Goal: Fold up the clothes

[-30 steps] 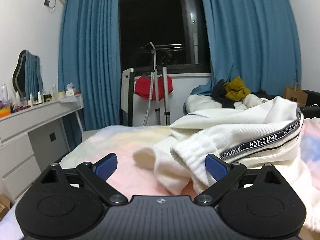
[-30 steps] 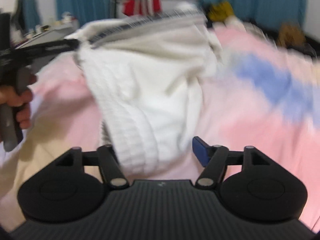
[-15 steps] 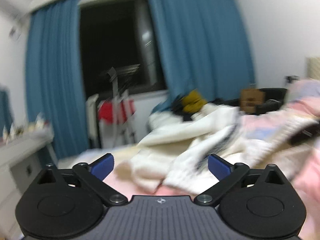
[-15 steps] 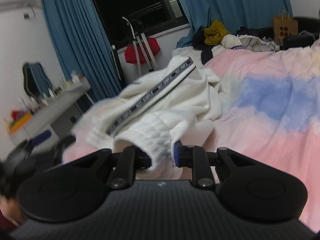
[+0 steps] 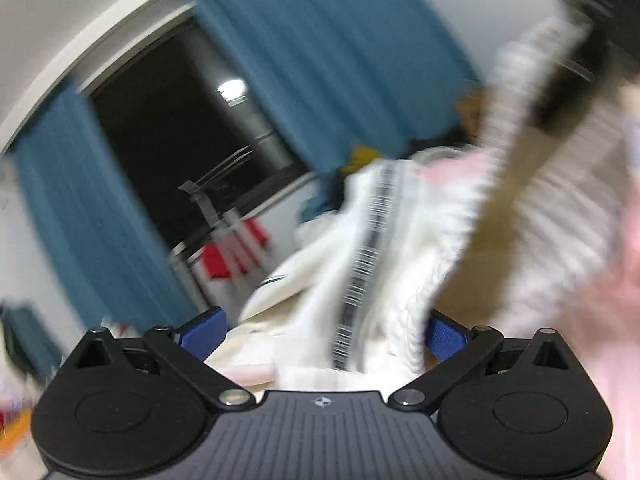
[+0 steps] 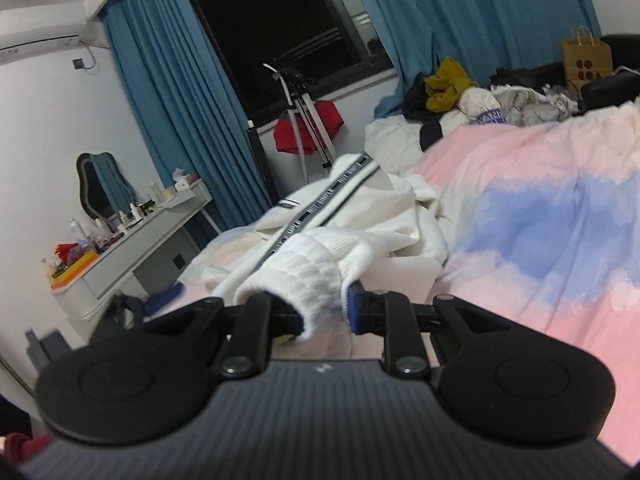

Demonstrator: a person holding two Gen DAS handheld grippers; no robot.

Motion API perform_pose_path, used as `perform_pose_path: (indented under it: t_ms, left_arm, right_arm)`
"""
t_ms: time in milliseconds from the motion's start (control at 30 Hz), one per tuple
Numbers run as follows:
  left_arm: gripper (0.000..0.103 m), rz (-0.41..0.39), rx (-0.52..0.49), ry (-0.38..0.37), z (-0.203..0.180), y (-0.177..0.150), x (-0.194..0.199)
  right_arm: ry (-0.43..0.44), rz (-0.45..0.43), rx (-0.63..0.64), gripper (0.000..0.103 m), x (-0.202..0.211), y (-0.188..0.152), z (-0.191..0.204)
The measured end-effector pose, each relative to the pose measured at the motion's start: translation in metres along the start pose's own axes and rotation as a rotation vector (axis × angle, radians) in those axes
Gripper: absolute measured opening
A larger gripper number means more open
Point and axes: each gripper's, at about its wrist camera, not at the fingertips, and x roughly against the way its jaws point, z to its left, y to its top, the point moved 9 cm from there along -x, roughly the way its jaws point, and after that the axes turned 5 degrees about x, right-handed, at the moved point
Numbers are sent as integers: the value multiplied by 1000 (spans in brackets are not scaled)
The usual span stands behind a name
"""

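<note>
One ribbed cuff (image 6: 304,276) of the white knit jacket with the black lettered stripe (image 6: 352,216) is pinched tight in the right gripper (image 6: 320,312), its jaws narrow around it. The left gripper (image 5: 320,334) has its jaws wide, with jacket cloth lying between them, not pinched. That view is very blurry. The thick cuff could slip out if it gets tugged hard, because the rest of the jacket lies in a heavy heap. The stripe could twist too. The jacket lies on the soft pink and blue bed cover (image 6: 540,240). Left of the jacket is a white dresser (image 6: 132,248). Behind the jacket are a pile of other clothes (image 6: 460,92), blue curtains (image 6: 172,112) and a dark window (image 6: 280,28).
</note>
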Motion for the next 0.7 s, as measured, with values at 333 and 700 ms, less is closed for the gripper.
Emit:
perform_pose_path:
  t_ms: [333, 700]
  left_arm:
    - [103, 28, 36, 276, 41, 7, -16]
    - [98, 20, -534, 130, -13, -44, -41]
  right_arm:
    - [-147, 179, 244, 39, -30, -58, 16]
    - [-305, 329, -230, 65, -36, -111, -47]
